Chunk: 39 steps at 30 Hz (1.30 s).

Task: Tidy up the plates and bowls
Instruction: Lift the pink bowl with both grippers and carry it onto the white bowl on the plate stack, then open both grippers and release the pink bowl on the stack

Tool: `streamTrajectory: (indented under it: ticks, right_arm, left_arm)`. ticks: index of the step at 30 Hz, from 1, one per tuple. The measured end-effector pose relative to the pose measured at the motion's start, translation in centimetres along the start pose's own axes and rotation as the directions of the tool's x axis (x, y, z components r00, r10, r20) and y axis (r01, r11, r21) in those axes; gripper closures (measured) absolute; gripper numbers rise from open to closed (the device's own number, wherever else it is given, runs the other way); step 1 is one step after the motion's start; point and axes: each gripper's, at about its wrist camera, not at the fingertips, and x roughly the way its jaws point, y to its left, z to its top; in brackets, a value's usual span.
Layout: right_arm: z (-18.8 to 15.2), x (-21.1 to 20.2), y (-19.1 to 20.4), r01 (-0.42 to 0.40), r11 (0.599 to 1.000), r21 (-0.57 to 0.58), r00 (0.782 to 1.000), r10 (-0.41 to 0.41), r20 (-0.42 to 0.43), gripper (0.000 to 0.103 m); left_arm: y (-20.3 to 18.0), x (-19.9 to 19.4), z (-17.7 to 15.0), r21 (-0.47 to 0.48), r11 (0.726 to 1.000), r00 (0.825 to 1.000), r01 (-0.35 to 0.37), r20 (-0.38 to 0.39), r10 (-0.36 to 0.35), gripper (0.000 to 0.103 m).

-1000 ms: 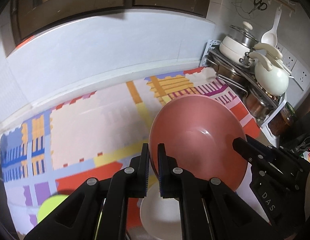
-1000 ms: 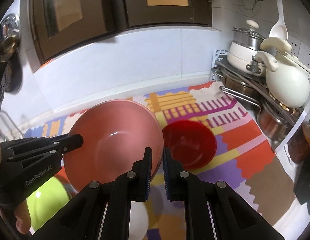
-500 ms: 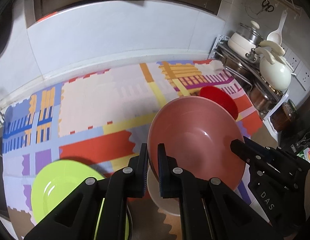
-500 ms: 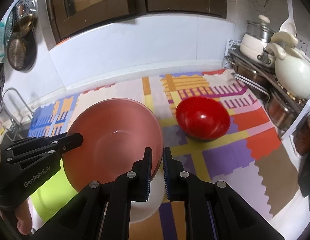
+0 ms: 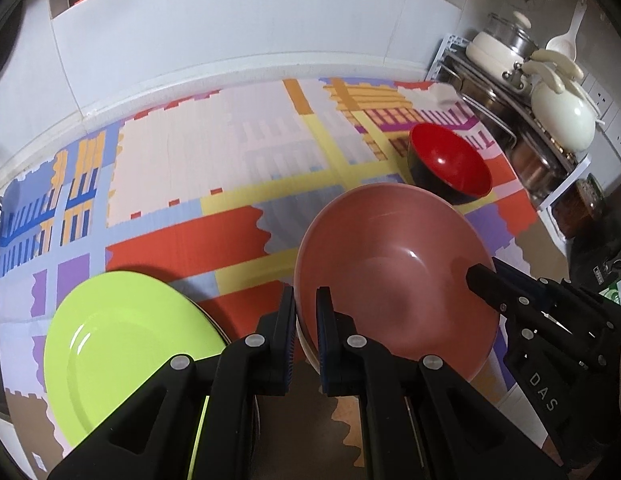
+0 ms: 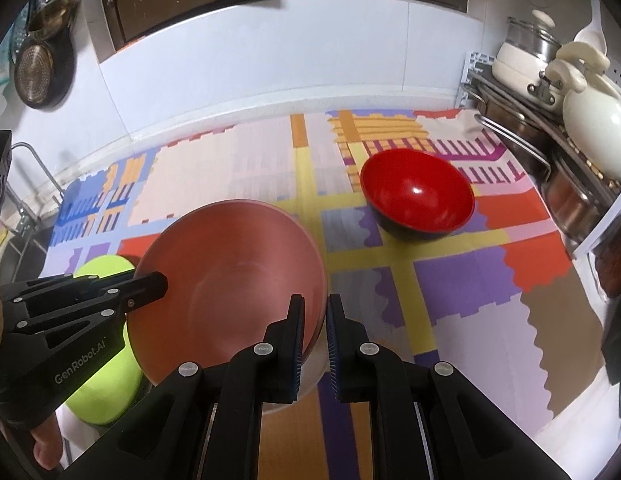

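A large pink bowl (image 5: 394, 276) is held between both grippers above the patterned mat. My left gripper (image 5: 305, 312) is shut on its left rim. My right gripper (image 6: 313, 320) is shut on its right rim; the bowl fills the left middle of the right wrist view (image 6: 234, 280). A white bowl (image 6: 306, 380) sits right under it, mostly hidden. A lime green plate (image 5: 122, 356) lies to the left on a dark plate. A red bowl (image 6: 416, 196) with a black outside stands on the mat farther back right.
A metal rack (image 6: 510, 120) with pots and a cream kettle (image 6: 598, 136) stands at the right by the wall. The white tiled wall (image 5: 230, 28) runs behind the mat (image 5: 182, 168). A sink edge (image 6: 26, 200) is at far left.
Both grippers have drawn back and lowered with the pink bowl. The green plate and the red bowl have come into fuller view.
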Motion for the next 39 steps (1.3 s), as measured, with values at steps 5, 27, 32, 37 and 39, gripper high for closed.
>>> streamTrajectory:
  ticks: [5,27,32,37,39]
  right_arm:
    - [-0.4,0.7,-0.2,0.005,1.0,0.0,1.0,-0.005,-0.025,0.09]
    - [-1.7,2.8,-0.5,-0.011,1.0,0.001,0.997,0.011,-0.077,0.09]
    - [-1.6,2.7,-0.9,-0.01,1.0,0.011,0.997,0.01,-0.071,0.09]
    - [-1.4,2.4,-1.2,-0.012,0.999,0.029,0.998,0.014,-0.065,0.083]
    - [-1.3,2.0,-1.5,-0.01,0.999,0.04,0.999,0.012,-0.051,0.075]
  left_arm:
    - [-0.1,0.8,-0.5,0.007,1.0,1.0,-0.006,-0.023,0.006,0.093]
    - [-0.3,2.4,-1.0,0.014,1.0,0.999,-0.008,-0.049,0.009,0.08]
    - [-0.6,1.9,-0.9,0.046,0.997,0.998,-0.056,-0.006,0.057,0.066]
    - [-0.5,1.0,-0.4,0.058,0.995,0.997,-0.079,0.027,0.078,0.059]
    - [-0.4,0.7,-0.2,0.059,0.995,0.996,-0.079,0.037,0.077,0.054]
